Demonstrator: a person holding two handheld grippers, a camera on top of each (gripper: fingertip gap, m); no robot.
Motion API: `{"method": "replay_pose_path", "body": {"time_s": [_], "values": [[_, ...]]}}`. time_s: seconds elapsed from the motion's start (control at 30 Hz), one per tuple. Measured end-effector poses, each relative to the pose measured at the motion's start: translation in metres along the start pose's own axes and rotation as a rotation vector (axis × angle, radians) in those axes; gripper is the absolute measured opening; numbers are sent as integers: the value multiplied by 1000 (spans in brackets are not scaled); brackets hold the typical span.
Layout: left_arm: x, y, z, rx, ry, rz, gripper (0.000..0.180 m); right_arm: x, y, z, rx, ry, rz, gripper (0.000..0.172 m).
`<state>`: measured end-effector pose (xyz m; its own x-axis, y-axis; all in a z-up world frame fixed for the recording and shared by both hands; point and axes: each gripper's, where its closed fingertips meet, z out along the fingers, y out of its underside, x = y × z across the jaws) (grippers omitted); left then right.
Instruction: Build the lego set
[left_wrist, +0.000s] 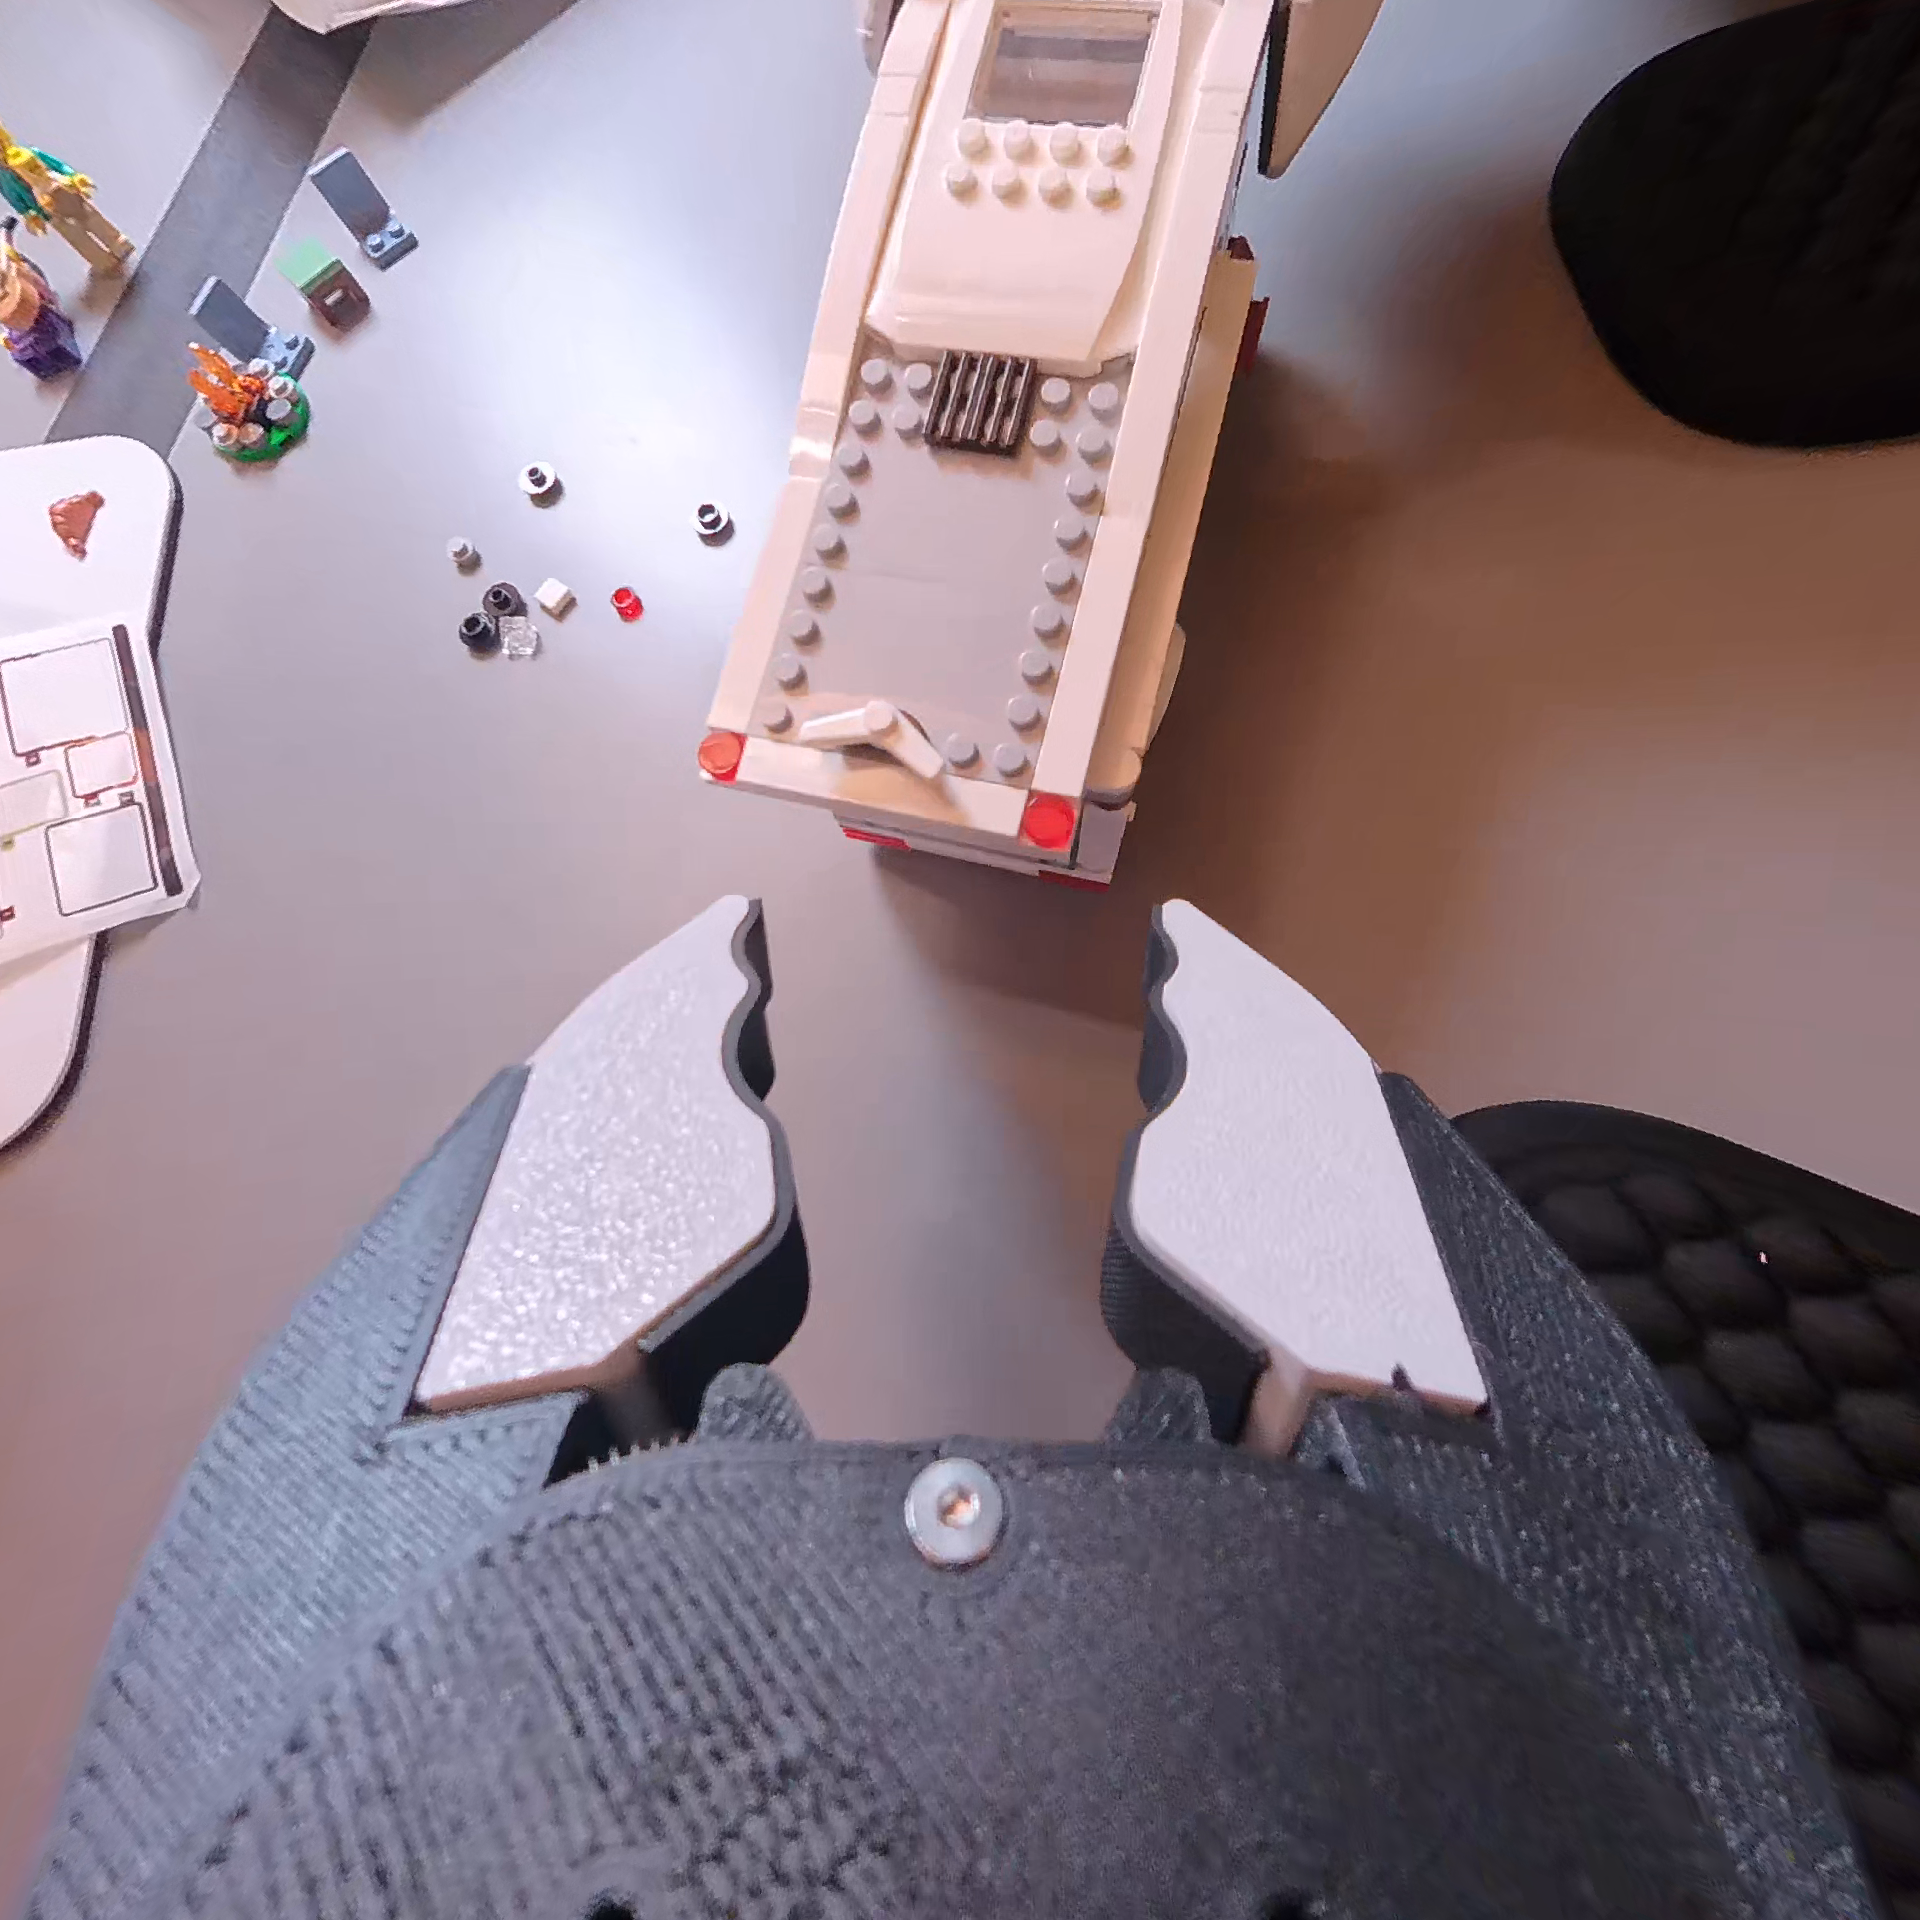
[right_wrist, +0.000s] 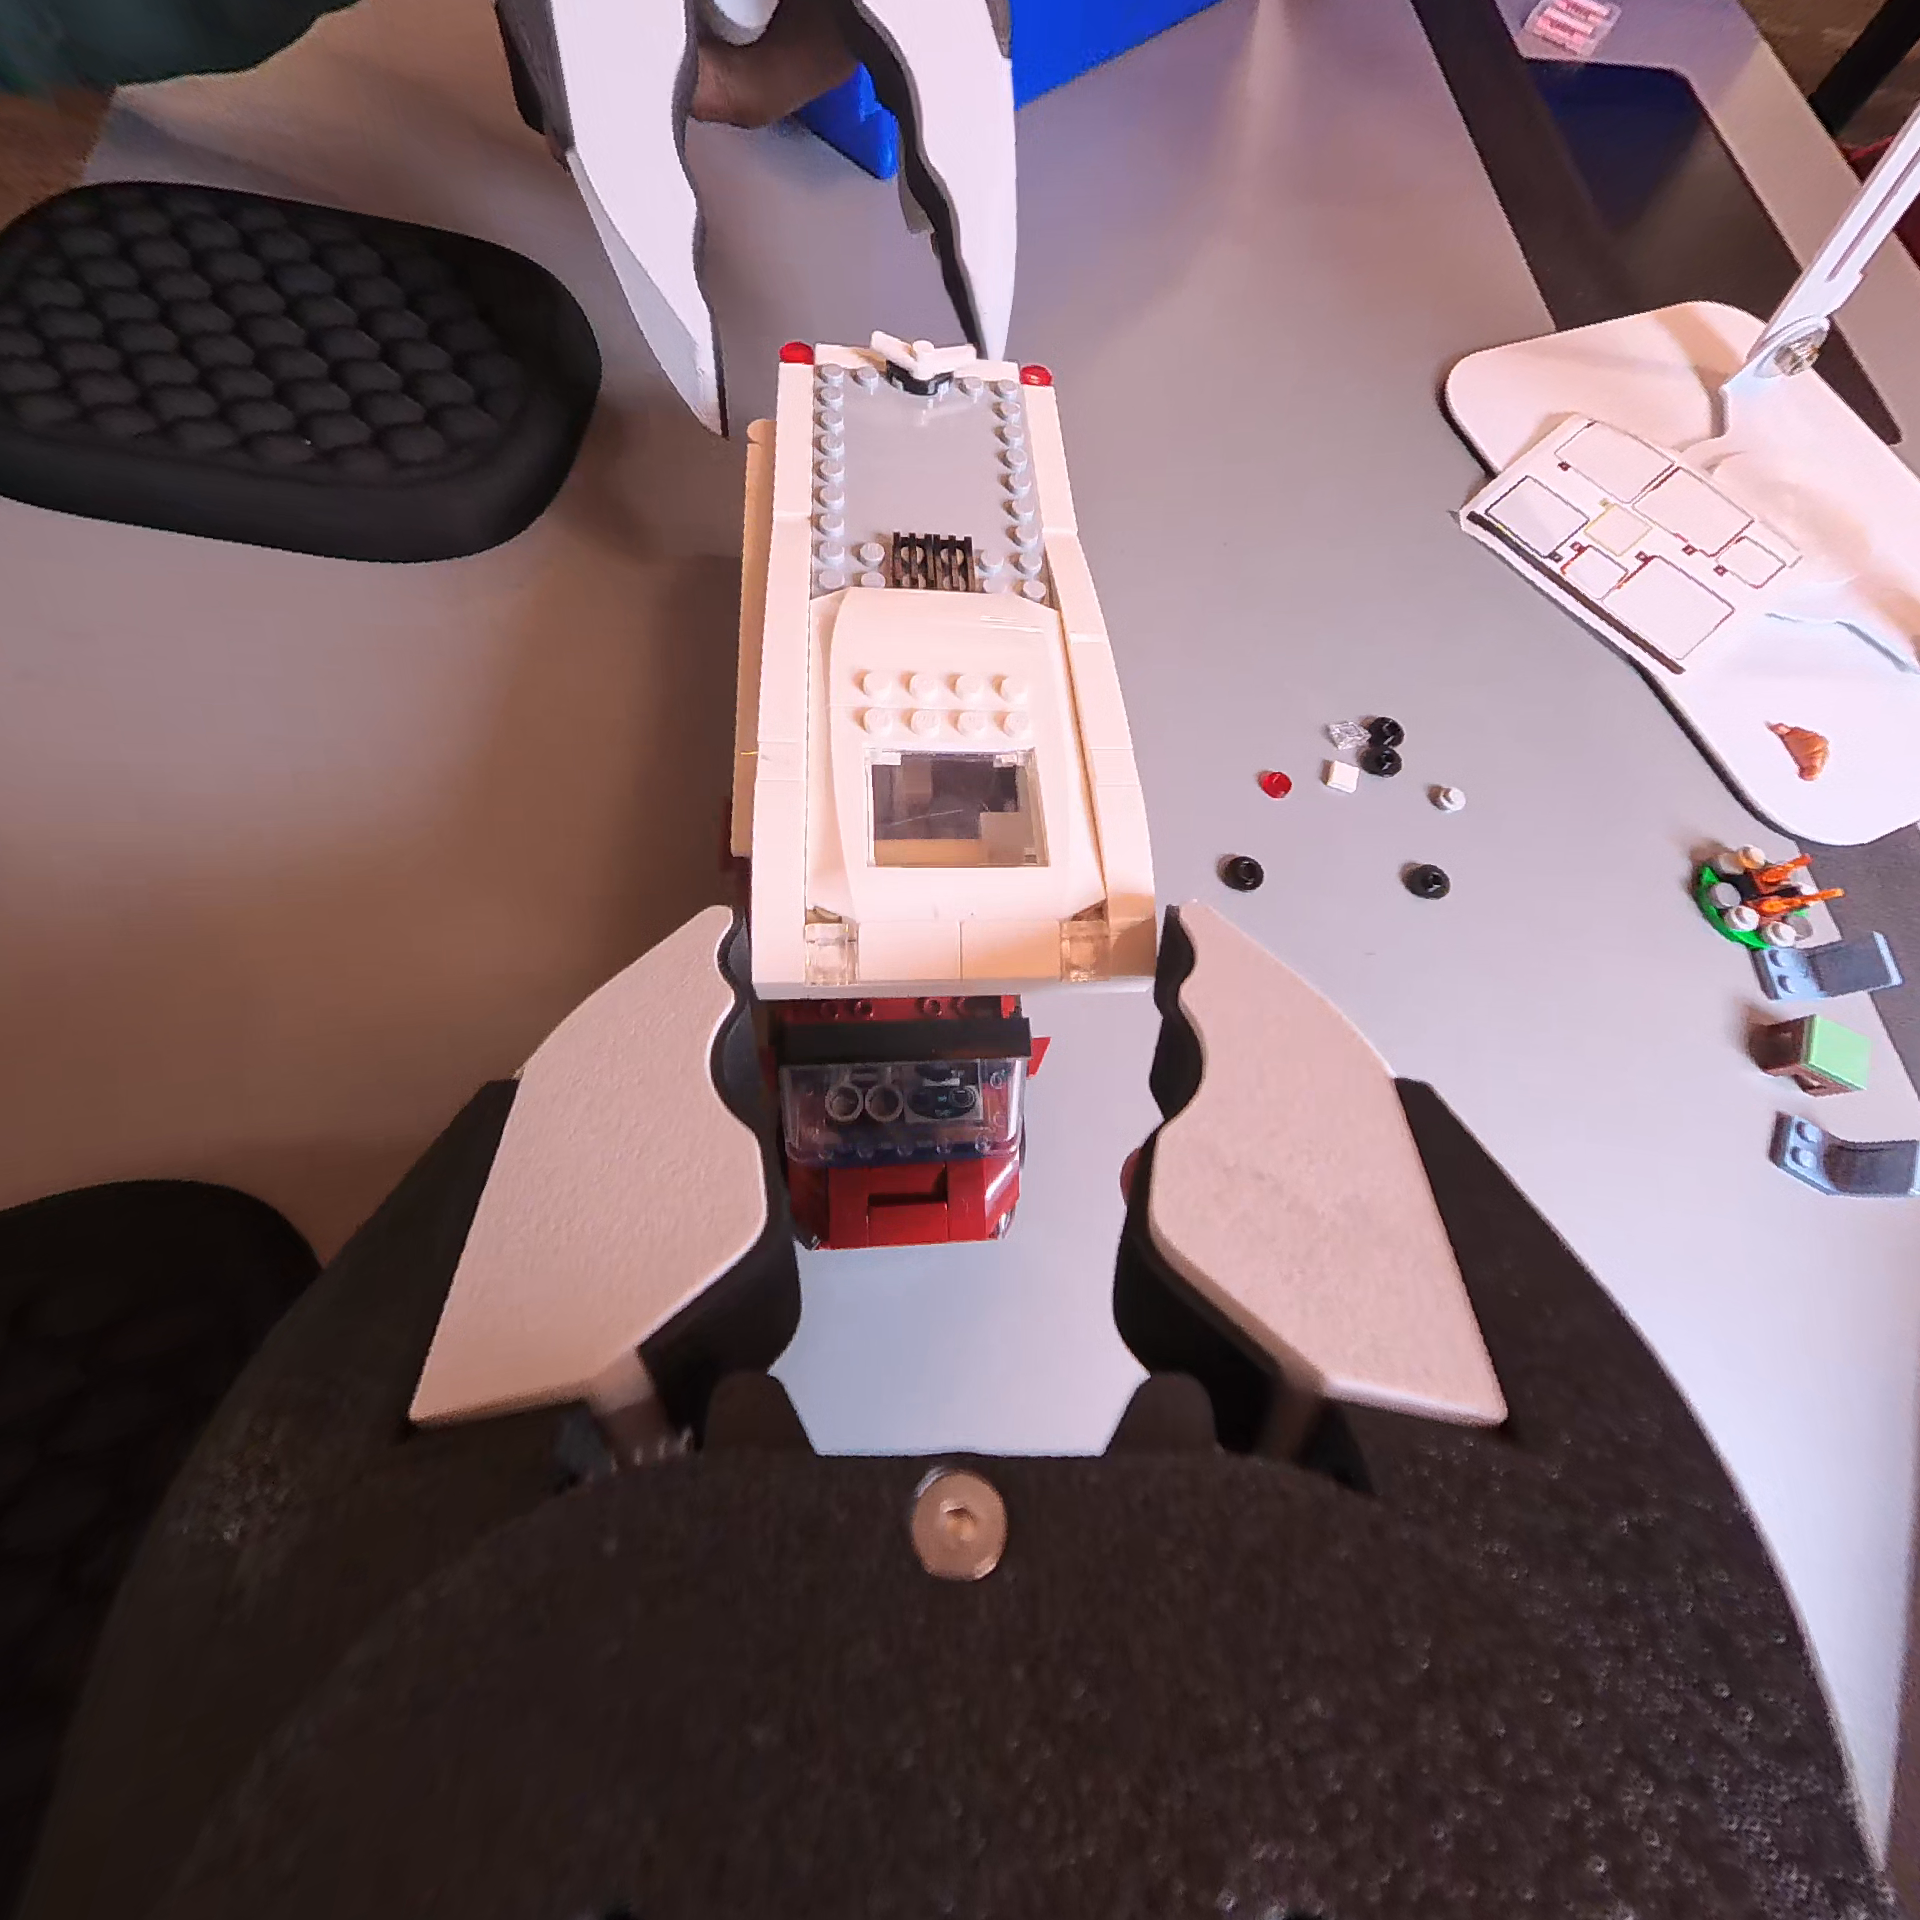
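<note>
**Straddling a brick-built camper on a grey table**

Spreading across both views is the grey table (right_wrist: 1299, 540), and sitting on it is a long brick-built vehicle (right_wrist: 935, 644) with a white roof, a grey studded rear deck and a red cab under a clear windscreen. Two black cushioned pads are lying on the table, one (right_wrist: 260, 364) beside the vehicle's rear and another at the near left edge of the right wrist view. A white stand base (right_wrist: 1621, 374) is resting at the table's far right in that view, with a sheet of outlined stickers (right_wrist: 1662, 540) lying partly on it and a small brown piece (right_wrist: 1803, 750) near its edge.

The right gripper (right_wrist: 945, 935) is standing wide open around the vehicle's front end: its left finger is sitting right against the white roof's corner, though contact cannot be told for sure, while a sliver of table is showing between the right finger and the roof, so nothing is being clamped.

The left gripper (left_wrist: 956, 925) is also standing wide open, with bare table between its fingers, hovering just behind the vehicle's rear edge with its two red round studs and apart from it; the right wrist view is showing its fingers flanking that rear end.

Loose small pieces are scattered beside the vehicle: black round studs (right_wrist: 1242, 871), a red stud (right_wrist: 1274, 782), a white tile (right_wrist: 1340, 774), a clear piece, a green round plate with orange flames (right_wrist: 1745, 888), grey hinge plates (right_wrist: 1818, 971) and a green-topped brown block (right_wrist: 1813, 1055). Small figures (left_wrist: 42, 208) are standing at the far left of the left wrist view.
</note>
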<state>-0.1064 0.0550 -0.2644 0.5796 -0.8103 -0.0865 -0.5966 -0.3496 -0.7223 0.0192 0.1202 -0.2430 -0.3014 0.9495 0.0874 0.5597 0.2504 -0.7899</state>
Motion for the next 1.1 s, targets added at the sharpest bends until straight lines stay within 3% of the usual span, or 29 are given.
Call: {"method": "replay_pose_path", "body": {"time_s": [0.53,0.7,0.87,1.1], "values": [[-3,1,16,1,-8,-25,81,-1,-5,10,31,21,-16,74],[-3,1,13,-1,-21,-23,81,-2,-5,2,37,2,-26,82],[-4,-1,2,18,-35,-27,73,-3,8,-2,-15,-31,-30,80],[3,-14,-8,100,-14,-64,59,-2,-2,0,55,-53,29,75]]}}
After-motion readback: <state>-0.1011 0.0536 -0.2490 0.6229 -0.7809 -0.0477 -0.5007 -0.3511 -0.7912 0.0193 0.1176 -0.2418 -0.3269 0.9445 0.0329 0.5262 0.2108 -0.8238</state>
